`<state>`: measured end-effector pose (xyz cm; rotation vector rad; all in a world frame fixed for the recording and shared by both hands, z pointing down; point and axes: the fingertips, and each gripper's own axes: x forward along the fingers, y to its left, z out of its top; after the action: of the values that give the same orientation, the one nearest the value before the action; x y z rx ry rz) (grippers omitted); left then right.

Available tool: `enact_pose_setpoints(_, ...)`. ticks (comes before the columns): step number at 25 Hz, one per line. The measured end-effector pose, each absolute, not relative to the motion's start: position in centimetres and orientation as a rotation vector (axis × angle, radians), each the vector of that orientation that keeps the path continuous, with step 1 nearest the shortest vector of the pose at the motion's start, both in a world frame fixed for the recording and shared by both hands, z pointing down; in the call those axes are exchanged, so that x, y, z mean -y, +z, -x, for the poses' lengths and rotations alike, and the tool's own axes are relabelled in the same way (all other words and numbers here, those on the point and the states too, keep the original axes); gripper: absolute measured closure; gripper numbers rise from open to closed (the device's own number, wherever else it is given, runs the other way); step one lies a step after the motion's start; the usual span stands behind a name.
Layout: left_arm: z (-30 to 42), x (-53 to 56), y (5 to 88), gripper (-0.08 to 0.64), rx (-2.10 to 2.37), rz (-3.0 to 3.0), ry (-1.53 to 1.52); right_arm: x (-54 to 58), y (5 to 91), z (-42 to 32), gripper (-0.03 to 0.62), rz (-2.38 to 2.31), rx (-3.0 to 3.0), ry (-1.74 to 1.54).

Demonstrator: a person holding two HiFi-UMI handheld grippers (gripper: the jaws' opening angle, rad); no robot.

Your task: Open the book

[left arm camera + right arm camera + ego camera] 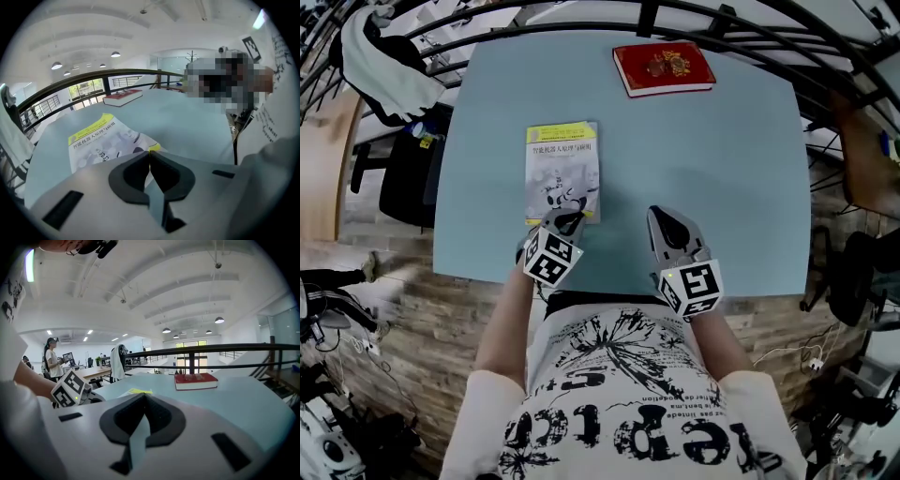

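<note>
Left tongs point(567, 222): pitched steeply down and ahead, marker cube point(551, 257) toward me. Tips pressed together, closed onto the near corner of the book point(93, 140). My left forearm point(508, 319) is bare and runs straight in behind them.

Right tongs point(659, 217): beside the left, a little apart, lying nearer level. Jaws together at the tips, nothing between them. Its marker cube point(692, 289) sits just ahead of my right forearm point(719, 342). Both elbows are tucked in at my sides.
</note>
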<state>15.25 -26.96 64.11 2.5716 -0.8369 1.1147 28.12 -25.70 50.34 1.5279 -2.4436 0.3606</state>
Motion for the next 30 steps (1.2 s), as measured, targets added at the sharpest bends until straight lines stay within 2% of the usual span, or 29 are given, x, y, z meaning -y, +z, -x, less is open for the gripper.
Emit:
enact_pose_setpoints(9, -11.5, 28.2, 57.9, 0.538, 1.002, -2.579, 0.768, 25.7, 48.4, -23.7, 0.581, -1.508, 2.458, 0.326)
enact_pose_setpoints(16, -4.8, 28.4, 53.2, 0.538, 1.207, -2.502, 0.458, 25.6, 46.8, -17.9, 0.581, -1.456, 2.494, 0.311)
enact_pose_setpoints(23, 3.4, 27.7, 54.2, 0.537, 1.344, -2.338, 0.39, 25.6, 46.9, -11.5, 0.581, -1.368, 2.534, 0.315)
enact_pose_setpoints(30, 9.4, 27.1, 58.9, 0.537, 1.44, -2.099, 0.377, 25.3, 47.6, -6.5, 0.581, -1.299, 2.552, 0.316)
